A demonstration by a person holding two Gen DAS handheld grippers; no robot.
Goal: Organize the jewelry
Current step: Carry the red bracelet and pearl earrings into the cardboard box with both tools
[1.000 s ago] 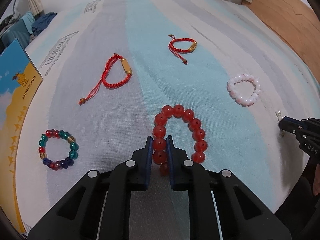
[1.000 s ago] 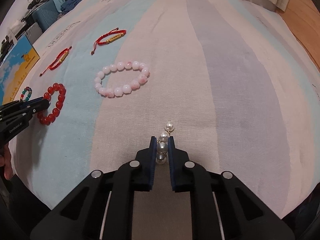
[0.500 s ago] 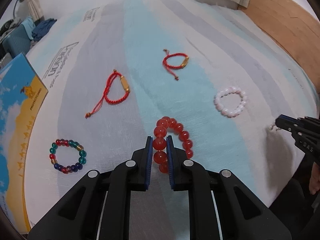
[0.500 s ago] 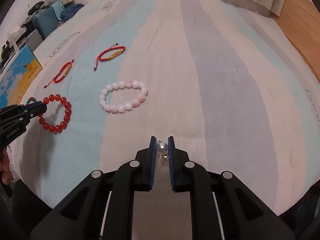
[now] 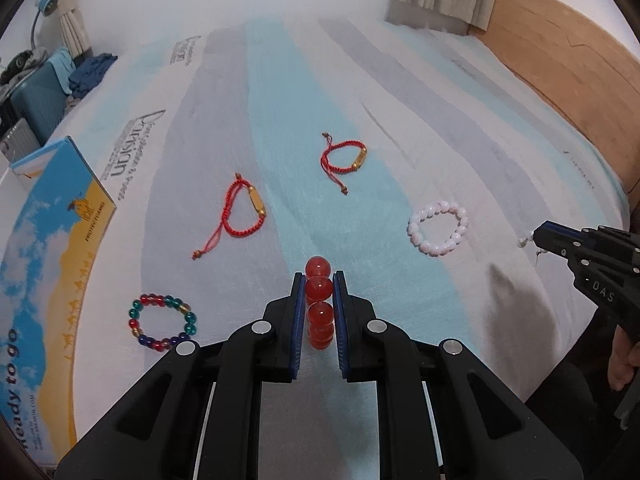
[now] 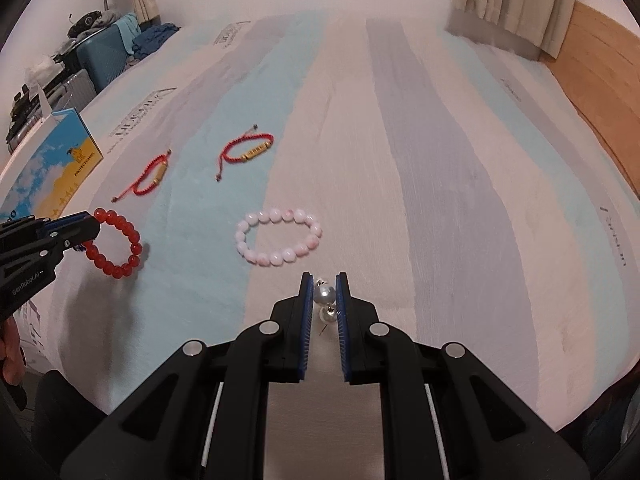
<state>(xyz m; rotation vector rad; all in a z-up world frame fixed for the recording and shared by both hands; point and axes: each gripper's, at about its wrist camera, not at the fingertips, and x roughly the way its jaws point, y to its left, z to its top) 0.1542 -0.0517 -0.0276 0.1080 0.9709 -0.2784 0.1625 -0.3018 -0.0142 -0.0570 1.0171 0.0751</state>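
Red bead bracelet (image 5: 319, 308): only a few beads show between the left gripper's (image 5: 319, 280) pads in the left wrist view; rest hidden behind fingers. Pearl piece (image 6: 325, 295): type unclear, tiny metal fittings below it unreadable. Box (image 5: 48, 264) cut off by left edge. Gold charm lettering on red cord bracelet (image 5: 344, 157) too small. Person's hand (image 5: 624, 360) partly cropped.

Left gripper (image 5: 319, 280): matte black plastic, two chunky angular arms, each carrying two round silver screw heads, with triangular cut-outs lower down. Fingers (image 5: 296, 320) are lined with ribbed blue pads. A brushed grey plate sits between the arms. Right gripper (image 6: 323, 280) is the same build: black, blue-padded, silver screws. White lettering shows on both bodies' sides, "GenRobot.AI" on the left one. Dark clothing fills the lower corners.
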